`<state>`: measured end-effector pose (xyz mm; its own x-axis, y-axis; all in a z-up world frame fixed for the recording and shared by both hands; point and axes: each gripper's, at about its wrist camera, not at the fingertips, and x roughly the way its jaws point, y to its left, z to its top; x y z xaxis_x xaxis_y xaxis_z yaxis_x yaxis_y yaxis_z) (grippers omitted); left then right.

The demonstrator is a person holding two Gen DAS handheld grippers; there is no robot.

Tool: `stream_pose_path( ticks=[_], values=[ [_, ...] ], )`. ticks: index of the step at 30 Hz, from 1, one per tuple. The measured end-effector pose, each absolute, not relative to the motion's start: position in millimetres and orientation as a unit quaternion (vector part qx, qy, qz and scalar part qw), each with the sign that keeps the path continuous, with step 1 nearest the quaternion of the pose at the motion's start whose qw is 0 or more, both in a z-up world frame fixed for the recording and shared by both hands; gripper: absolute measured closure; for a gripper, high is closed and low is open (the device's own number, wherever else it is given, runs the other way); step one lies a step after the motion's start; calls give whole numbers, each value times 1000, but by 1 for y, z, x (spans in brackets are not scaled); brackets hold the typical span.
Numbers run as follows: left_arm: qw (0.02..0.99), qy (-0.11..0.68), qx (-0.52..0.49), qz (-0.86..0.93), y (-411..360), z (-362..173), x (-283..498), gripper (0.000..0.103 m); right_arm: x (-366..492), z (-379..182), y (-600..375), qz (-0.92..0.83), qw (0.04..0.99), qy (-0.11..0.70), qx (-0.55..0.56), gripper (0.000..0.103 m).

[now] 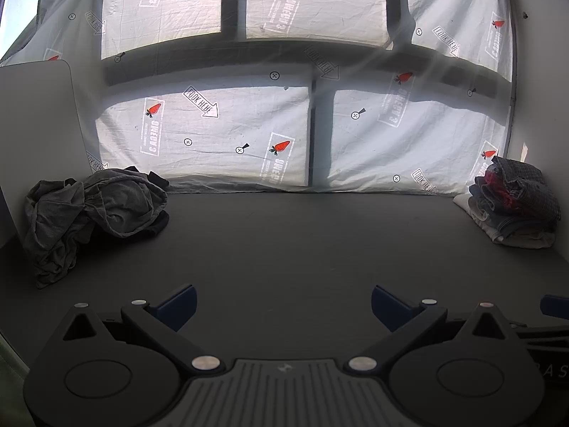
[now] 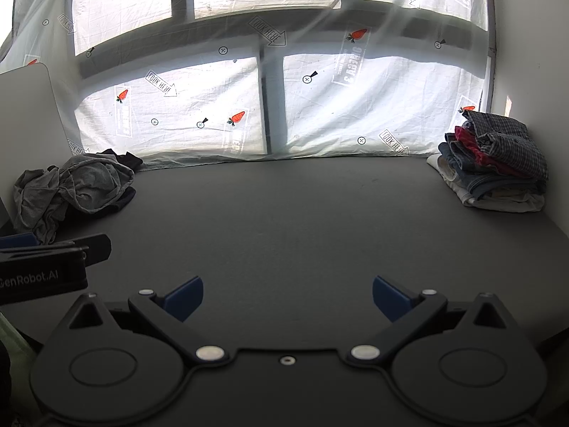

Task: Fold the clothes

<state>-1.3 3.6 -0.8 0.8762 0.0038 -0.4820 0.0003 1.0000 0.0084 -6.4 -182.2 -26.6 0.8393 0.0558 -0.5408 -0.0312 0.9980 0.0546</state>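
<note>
A crumpled pile of grey and black clothes [image 1: 96, 210] lies at the far left of the dark table [image 1: 284, 249]; it also shows in the right wrist view [image 2: 71, 188]. A stack of folded clothes [image 1: 515, 206], checked shirt on top, sits at the far right, also in the right wrist view [image 2: 494, 163]. My left gripper [image 1: 282, 306] is open and empty, low over the table's near side. My right gripper [image 2: 288, 299] is open and empty beside it. The left gripper's body [image 2: 46, 267] shows at the left of the right wrist view.
A white printed sheet [image 1: 249, 124] hangs over the window behind the table. A grey upright panel [image 1: 35, 124] stands at the far left. A white wall [image 1: 537, 106] bounds the right side.
</note>
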Motion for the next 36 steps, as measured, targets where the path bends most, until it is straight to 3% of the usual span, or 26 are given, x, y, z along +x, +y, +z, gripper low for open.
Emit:
stream_pose_path(
  ticks=[36],
  values=[
    [969,248,7,1,1,-2,-4,0,-8,-26,-180,23,959,280,21,0]
  ],
)
